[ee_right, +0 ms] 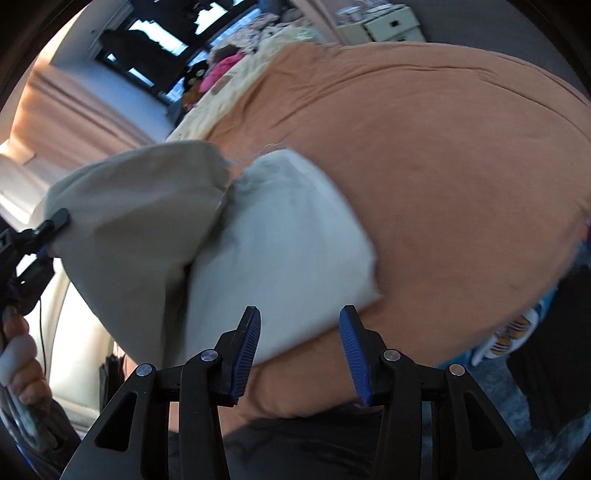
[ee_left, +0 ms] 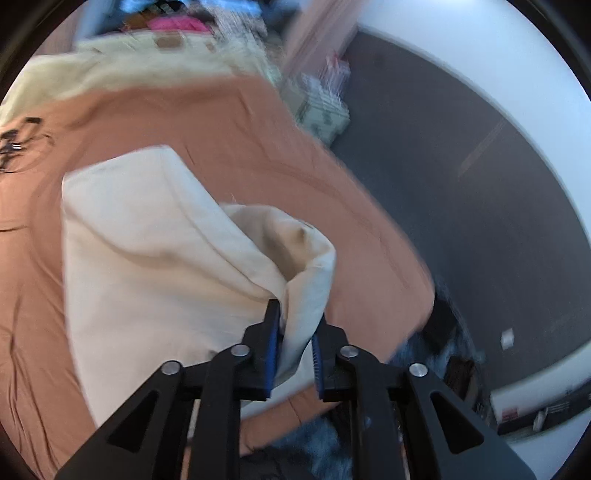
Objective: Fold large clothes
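Note:
A cream garment (ee_left: 147, 240) lies folded on the orange bed sheet (ee_left: 240, 129). One of its corners is lifted off the sheet and runs between the pads of my left gripper (ee_left: 297, 332), which is shut on it. In the right wrist view the same garment (ee_right: 295, 240) has a flap raised at the left, where the left gripper (ee_right: 55, 225) clamps its edge. My right gripper (ee_right: 300, 314) stands open just in front of the garment's near edge, with nothing gripped between its blue pads.
A pale yellow blanket (ee_left: 129, 62) and a pink item (ee_left: 177, 24) lie at the bed's far end. Thin cables (ee_left: 18, 147) lie on the sheet at the left. Past the bed's edge are grey carpet (ee_left: 461, 184) and a box (ee_left: 321, 110). A person's hand (ee_right: 18, 354) holds the left gripper.

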Available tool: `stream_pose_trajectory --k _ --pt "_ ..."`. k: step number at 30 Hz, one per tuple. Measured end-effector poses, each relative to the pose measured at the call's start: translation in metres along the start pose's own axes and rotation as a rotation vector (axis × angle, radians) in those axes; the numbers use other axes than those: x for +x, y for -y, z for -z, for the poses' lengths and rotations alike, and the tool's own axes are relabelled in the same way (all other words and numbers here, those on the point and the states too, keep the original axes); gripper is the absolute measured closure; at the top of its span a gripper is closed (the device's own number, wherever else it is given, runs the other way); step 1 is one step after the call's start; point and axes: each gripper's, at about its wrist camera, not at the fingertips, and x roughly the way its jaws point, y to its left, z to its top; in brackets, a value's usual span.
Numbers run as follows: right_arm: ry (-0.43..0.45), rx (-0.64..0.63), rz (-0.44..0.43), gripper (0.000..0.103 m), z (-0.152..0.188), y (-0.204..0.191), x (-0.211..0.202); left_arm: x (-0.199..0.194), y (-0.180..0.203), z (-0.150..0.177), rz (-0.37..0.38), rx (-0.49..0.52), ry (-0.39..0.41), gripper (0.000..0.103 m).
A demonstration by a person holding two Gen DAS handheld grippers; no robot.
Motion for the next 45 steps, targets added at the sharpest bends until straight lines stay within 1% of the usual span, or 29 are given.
stream_pose_trajectory --k 1,2,3,4,5,6,7,11,14,15,16,18,20,22,24,27,29,30,31,32,33,34,35,37,38,41,42,45 --pt "-0.001 0.014 0.007 0.057 0.001 0.007 -0.001 0.016 0.005 0.005 -0.007 0.017 -0.054 0.081" --pt "-0.003 0.026 0.012 0.057 0.000 0.015 -0.002 0.027 0.007 0.009 -0.002 0.024 -0.092 0.079" --pt "-0.005 0.037 0.017 0.057 0.001 0.021 -0.003 0.037 0.007 0.016 0.027 0.022 -0.130 0.070" --pt "-0.006 0.047 0.020 0.057 0.001 0.028 -0.004 0.042 0.005 0.022 0.062 0.009 -0.153 0.057" --pt "-0.006 0.052 0.021 0.057 0.000 0.033 -0.005 0.044 0.003 0.025 0.091 -0.006 -0.163 0.050" --pt "-0.006 0.056 0.023 0.057 0.001 0.036 -0.005 0.042 -0.001 0.027 0.125 -0.024 -0.162 0.035" --pt "-0.007 0.059 0.021 0.057 0.002 0.039 -0.007 0.037 -0.003 0.028 0.141 -0.033 -0.148 0.027" --pt "-0.009 0.060 0.000 0.057 -0.001 0.041 -0.007 0.010 -0.013 0.024 0.128 -0.025 -0.076 0.027" --pt "-0.011 0.038 -0.028 0.057 -0.003 0.031 -0.004 -0.010 -0.030 0.021 0.055 -0.033 -0.029 0.027" --pt "-0.018 0.029 -0.040 0.052 -0.003 0.030 -0.001 -0.017 -0.040 0.026 0.027 -0.040 -0.018 0.027" --pt "-0.027 0.021 -0.050 0.042 -0.004 0.026 0.003 -0.019 -0.048 0.024 0.005 -0.049 -0.011 0.027" --pt "-0.043 0.017 -0.069 0.033 -0.004 0.019 0.013 -0.029 -0.071 0.031 -0.044 -0.081 0.005 0.027" --pt "-0.073 0.021 -0.106 0.033 -0.003 0.012 0.025 -0.037 -0.092 0.040 -0.085 -0.113 0.020 0.027" --pt "-0.091 0.002 -0.112 0.033 -0.001 0.003 0.035 -0.044 -0.114 0.050 -0.125 -0.146 0.029 0.027" --pt "-0.108 -0.026 -0.096 0.033 0.000 -0.005 0.047 -0.048 -0.136 0.059 -0.163 -0.183 0.034 0.027" --pt "-0.133 -0.034 -0.058 0.033 0.000 -0.011 0.067 -0.046 -0.170 0.072 -0.250 -0.233 0.025 0.027" --pt "-0.129 -0.041 -0.052 0.038 0.001 -0.014 0.075 -0.042 -0.194 0.084 -0.270 -0.287 -0.004 0.027" --pt "-0.115 -0.057 -0.040 0.048 0.001 -0.018 0.077 -0.042 -0.203 0.089 -0.275 -0.311 -0.017 0.027" --pt "-0.108 -0.079 -0.026 0.062 0.001 -0.021 0.079 -0.038 -0.213 0.096 -0.277 -0.343 -0.032 0.027" --pt "-0.114 -0.092 -0.025 0.069 0.000 -0.024 0.082 -0.033 -0.221 0.103 -0.276 -0.367 -0.043 0.027" --pt "-0.120 -0.097 -0.033 0.078 -0.001 -0.026 0.085 -0.027 -0.225 0.107 -0.275 -0.378 -0.050 0.027" --pt "-0.111 -0.107 -0.037 0.083 -0.003 -0.028 0.085 -0.023 -0.228 0.112 -0.271 -0.387 -0.059 0.027" --pt "-0.098 -0.123 -0.037 0.086 -0.005 -0.030 0.084 -0.018 -0.229 0.116 -0.267 -0.390 -0.070 0.027" --pt "-0.065 -0.135 -0.047 0.091 -0.009 -0.030 0.077 -0.009 -0.224 0.121 -0.258 -0.389 -0.087 0.033" --pt "-0.048 -0.133 -0.051 0.092 -0.013 -0.030 0.074 -0.004 -0.221 0.121 -0.249 -0.388 -0.097 0.035" --pt "-0.012 -0.121 -0.051 0.093 -0.020 -0.027 0.065 0.007 -0.204 0.121 -0.205 -0.362 -0.108 0.047" --pt "-0.002 -0.116 -0.043 0.094 -0.022 -0.024 0.063 0.010 -0.196 0.120 -0.188 -0.345 -0.108 0.053" --pt "0.013 -0.089 -0.012 0.094 -0.022 -0.012 0.061 0.011 -0.181 0.114 -0.168 -0.307 -0.096 0.054"
